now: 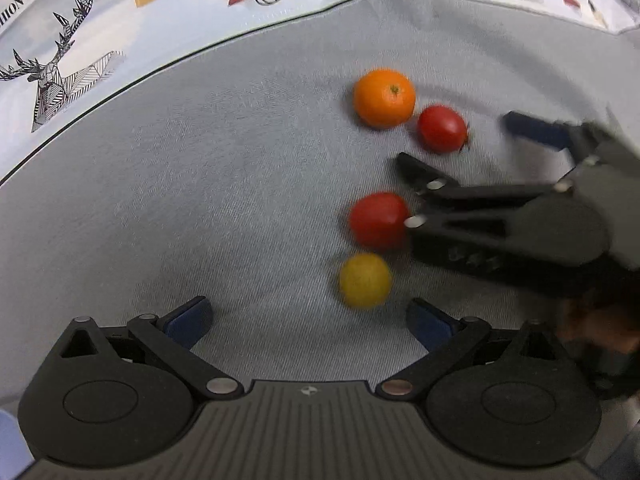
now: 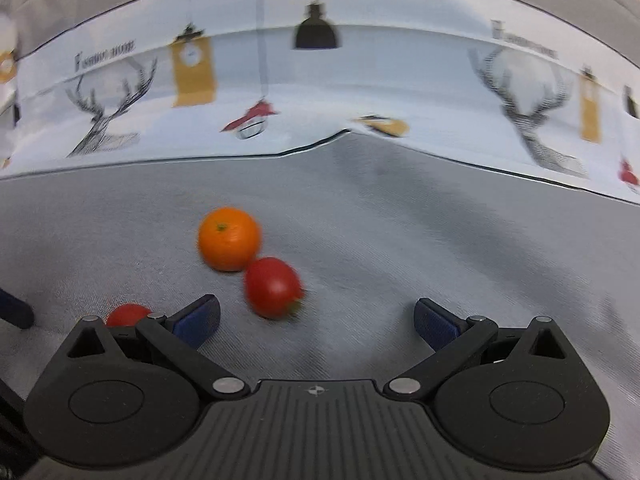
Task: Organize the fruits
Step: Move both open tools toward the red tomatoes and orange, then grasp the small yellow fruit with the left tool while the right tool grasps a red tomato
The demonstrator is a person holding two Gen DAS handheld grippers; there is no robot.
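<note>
Left hand-held gripper (image 1: 308, 320) spread wide and empty above the grey desk (image 1: 200, 200), right hand-held gripper (image 2: 316, 320) likewise apart, yellow fruit (image 1: 365, 280) nearest, near tomato (image 1: 379, 221) beyond it, far tomato (image 2: 273, 287) tilted, touching the orange (image 2: 229, 239), stem upward.

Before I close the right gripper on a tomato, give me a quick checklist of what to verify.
1. Right gripper open: ok.
2. Far tomato between its fingers: not ok, it sits ahead and left of centre.
3. Orange clear of that tomato: not ok, they look touching.
4. Left gripper open and empty: ok.
5. Near tomato and yellow fruit out of the way: cannot tell, close beside the right gripper.
</note>
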